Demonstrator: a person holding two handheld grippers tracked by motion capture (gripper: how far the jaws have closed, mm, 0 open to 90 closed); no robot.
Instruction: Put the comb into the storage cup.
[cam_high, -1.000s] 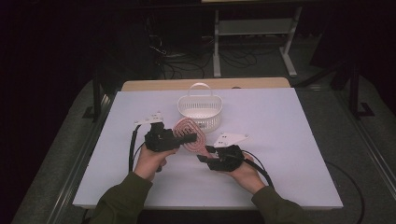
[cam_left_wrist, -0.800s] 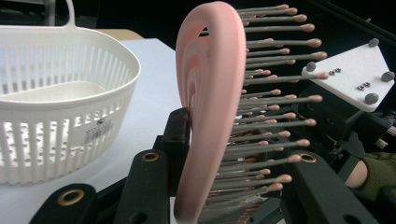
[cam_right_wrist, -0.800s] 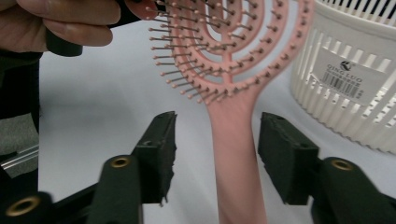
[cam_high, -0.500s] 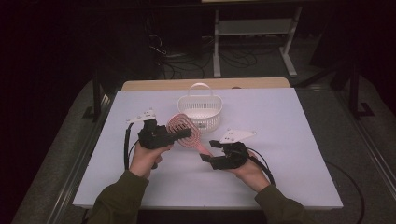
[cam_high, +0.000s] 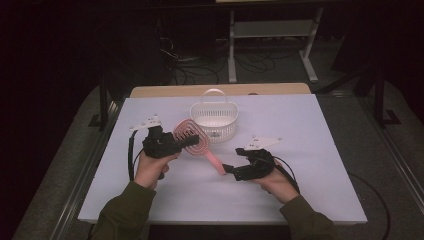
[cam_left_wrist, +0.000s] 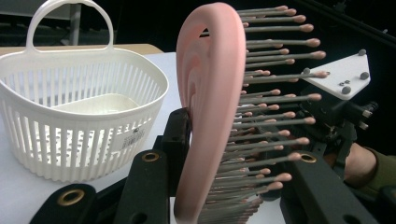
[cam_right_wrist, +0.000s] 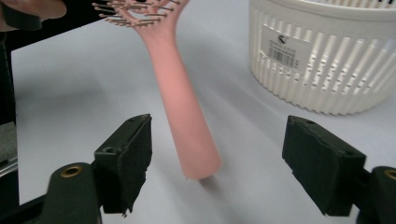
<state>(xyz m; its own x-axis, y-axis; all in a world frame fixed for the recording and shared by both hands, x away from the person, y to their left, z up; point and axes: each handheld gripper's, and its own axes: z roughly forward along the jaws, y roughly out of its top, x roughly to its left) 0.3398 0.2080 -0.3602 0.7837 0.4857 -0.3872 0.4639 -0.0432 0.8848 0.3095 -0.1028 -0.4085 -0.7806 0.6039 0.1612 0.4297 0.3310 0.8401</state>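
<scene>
Pinched by its head in the left gripper (cam_high: 186, 141) beside the basket (cam_high: 214, 120), the brush (cam_high: 197, 144) could be tipped loose, since the right gripper (cam_high: 231, 170), just spreading, was off its handle.

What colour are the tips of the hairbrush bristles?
Pink, on grey bristles; clearest in the left gripper view.

The white plastic basket (cam_right_wrist: 327, 56) carries a small white sticker (cam_right_wrist: 288, 44) on its slatted wall, printed with a barcode and a small dark logo above it; the digits and any words are too small to read. The same sticker (cam_left_wrist: 132, 136) shows in the left gripper view, equally illegible.
</scene>
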